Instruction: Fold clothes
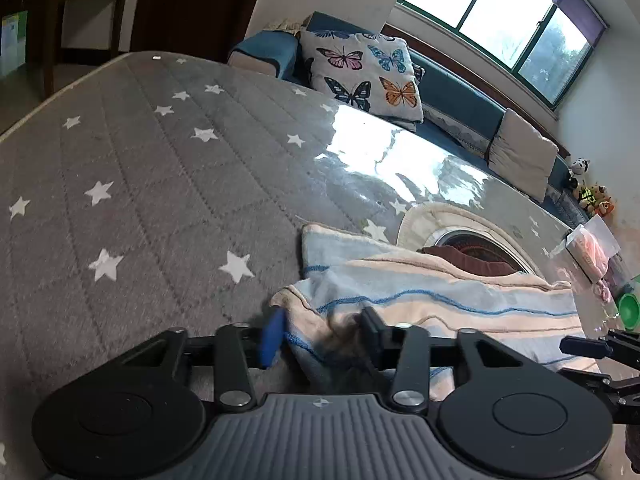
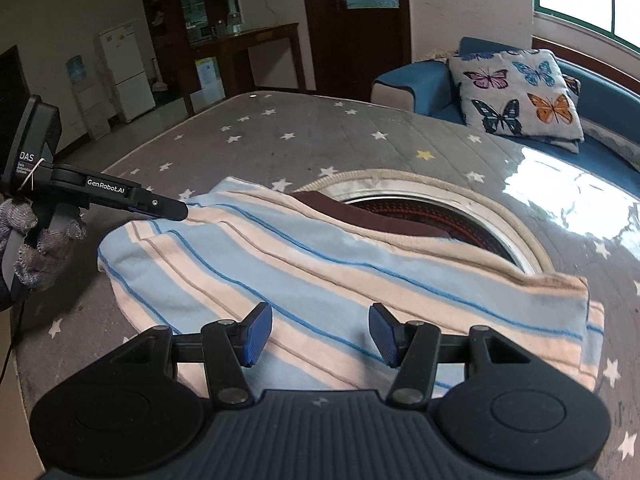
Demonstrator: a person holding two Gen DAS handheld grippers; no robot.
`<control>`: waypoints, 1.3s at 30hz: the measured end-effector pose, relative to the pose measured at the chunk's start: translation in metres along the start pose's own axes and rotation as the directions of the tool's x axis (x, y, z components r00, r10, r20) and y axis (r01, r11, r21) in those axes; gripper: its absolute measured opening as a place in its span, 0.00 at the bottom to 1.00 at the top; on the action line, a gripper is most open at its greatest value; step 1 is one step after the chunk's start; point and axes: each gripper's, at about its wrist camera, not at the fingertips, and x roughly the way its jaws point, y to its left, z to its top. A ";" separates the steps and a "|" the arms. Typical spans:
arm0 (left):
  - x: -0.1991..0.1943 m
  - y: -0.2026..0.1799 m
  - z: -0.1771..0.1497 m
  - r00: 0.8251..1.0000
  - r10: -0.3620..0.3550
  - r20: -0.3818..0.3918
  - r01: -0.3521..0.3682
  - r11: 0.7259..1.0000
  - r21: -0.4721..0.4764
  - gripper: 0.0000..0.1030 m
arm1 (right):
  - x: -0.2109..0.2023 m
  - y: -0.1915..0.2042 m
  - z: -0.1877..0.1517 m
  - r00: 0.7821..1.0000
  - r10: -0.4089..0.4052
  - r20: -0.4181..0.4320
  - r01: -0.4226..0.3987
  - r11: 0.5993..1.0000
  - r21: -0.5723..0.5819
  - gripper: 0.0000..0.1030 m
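Looking along the left gripper (image 1: 322, 318), the left wrist view shows its fingers closed on a bunched, blurred corner of the striped cloth (image 1: 440, 296). The cloth, light blue and cream, lies folded on the counter (image 1: 140, 168), which wears a grey quilted cover printed with white stars. Its far edge overlaps a maroon cloth (image 1: 468, 254) at the rim of a round opening (image 1: 424, 216) in the counter. Only this view takes in the window (image 1: 500, 12), the plush toys (image 1: 592, 192) past the end of the blue sofa (image 1: 456, 96), and a clear plastic bag (image 1: 592, 244) near the counter's right edge. The right gripper (image 1: 588, 346) just enters here at the right border. The right wrist view shows that gripper (image 2: 320, 334) head-on, its blue-padded fingers (image 2: 258, 334) standing wide apart above the near edge of the cloth and holding nothing. Only here does the whole left gripper appear from the side, tip at the cloth's far left corner, held by a hand in a grey knit glove (image 2: 44, 248). This view alone also shows a white fridge (image 2: 126, 68). Both views share the butterfly pillow (image 2: 516, 92). On the left gripper's body the words "GenRobot.AI" and "DAS" can be read; the smaller print beneath "DAS" is too small to make out.
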 end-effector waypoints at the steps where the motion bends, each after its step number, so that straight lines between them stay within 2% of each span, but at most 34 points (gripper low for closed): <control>1: 0.000 -0.001 0.000 1.000 -0.001 0.004 0.001 1.000 0.005 0.28 | -0.001 -0.001 -0.002 1.000 -0.002 -0.001 0.002 1.000 0.003 0.53; 3: -0.002 -0.003 0.001 1.000 0.006 0.017 -0.007 1.000 0.018 0.09 | -0.002 -0.003 -0.007 1.000 -0.005 -0.007 0.005 1.000 0.009 0.53; 6: -0.008 -0.007 0.009 0.998 0.011 0.056 -0.014 0.998 0.053 0.02 | -0.003 -0.007 -0.014 1.000 -0.015 -0.016 0.016 1.000 0.019 0.53; 11: -0.022 -0.027 0.028 0.988 0.014 0.156 -0.039 0.987 0.158 0.00 | -0.002 -0.018 -0.027 0.998 -0.041 -0.039 0.043 0.998 0.055 0.53; 14: -0.021 -0.029 0.037 0.991 -0.005 0.131 -0.014 0.989 0.148 0.01 | -0.005 -0.022 -0.031 0.998 -0.045 -0.038 0.048 0.996 0.070 0.53; 20: -0.024 -0.041 0.018 0.996 -0.019 0.089 0.002 0.982 0.188 0.03 | -0.025 -0.031 -0.042 0.996 -0.082 -0.031 0.084 0.992 0.091 0.53; 22: -0.030 -0.046 0.010 0.996 -0.033 0.088 0.015 0.980 0.200 0.08 | -0.036 -0.035 -0.050 0.994 -0.103 -0.029 0.105 0.988 0.112 0.53; 26: -0.039 -0.067 -0.011 0.994 -0.081 0.077 0.057 0.960 0.272 0.31 | -0.057 -0.045 -0.066 0.991 -0.132 -0.030 0.135 0.977 0.164 0.53; 28: -0.041 -0.075 -0.022 0.994 -0.080 0.072 0.053 0.945 0.323 0.33 | -0.064 -0.051 -0.075 0.988 -0.147 -0.036 0.152 0.970 0.190 0.53; 31: -0.042 -0.081 -0.038 0.995 -0.064 0.070 0.034 0.931 0.363 0.45 | -0.069 -0.061 -0.089 0.984 -0.168 -0.054 0.176 0.958 0.228 0.53; 35: -0.040 -0.076 -0.052 0.998 -0.020 0.057 -0.001 0.935 0.354 0.47 | -0.078 -0.060 -0.096 0.985 -0.170 -0.044 0.175 0.959 0.224 0.53; 39: -0.038 -0.068 -0.059 0.998 0.027 0.056 -0.044 0.945 0.323 0.52 | -0.085 -0.060 -0.085 0.984 -0.177 0.007 0.172 0.963 0.207 0.53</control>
